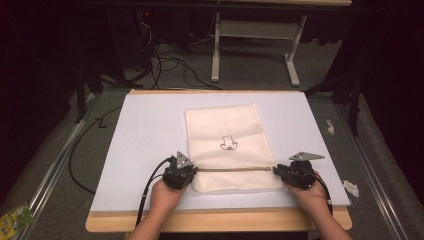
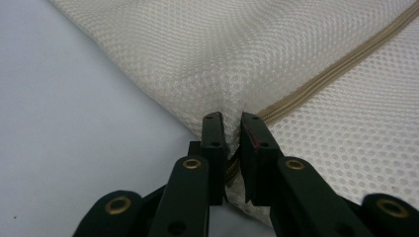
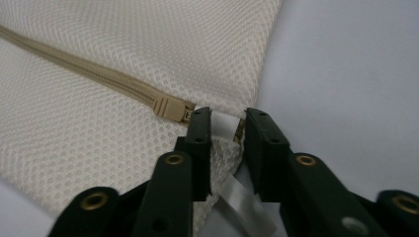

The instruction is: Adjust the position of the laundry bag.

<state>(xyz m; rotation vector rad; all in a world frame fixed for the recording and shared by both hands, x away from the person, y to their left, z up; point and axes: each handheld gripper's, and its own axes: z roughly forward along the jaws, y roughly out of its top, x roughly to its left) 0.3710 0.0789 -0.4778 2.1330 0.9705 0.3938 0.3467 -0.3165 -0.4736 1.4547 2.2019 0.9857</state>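
Observation:
A cream mesh bag (image 1: 225,130) lies flat on the pale blue mat (image 1: 145,130), with a small bear outline (image 1: 228,143) on it. A tan zipper (image 1: 232,169) runs across its near end. My left gripper (image 1: 192,170) is at the zipper's left end. In the left gripper view that gripper (image 2: 232,118) is shut on the bag's mesh edge beside the zipper (image 2: 336,64). My right gripper (image 1: 276,171) is at the zipper's right end. In the right gripper view its jaws (image 3: 226,116) hold the white pull tab (image 3: 225,123), just past the tan slider (image 3: 170,108).
The mat sits on a wooden table whose front edge (image 1: 220,220) shows below my hands. Beyond the table are cables (image 1: 170,60) on the floor and a white desk frame (image 1: 255,30). Scraps of paper (image 1: 351,188) lie right of the table.

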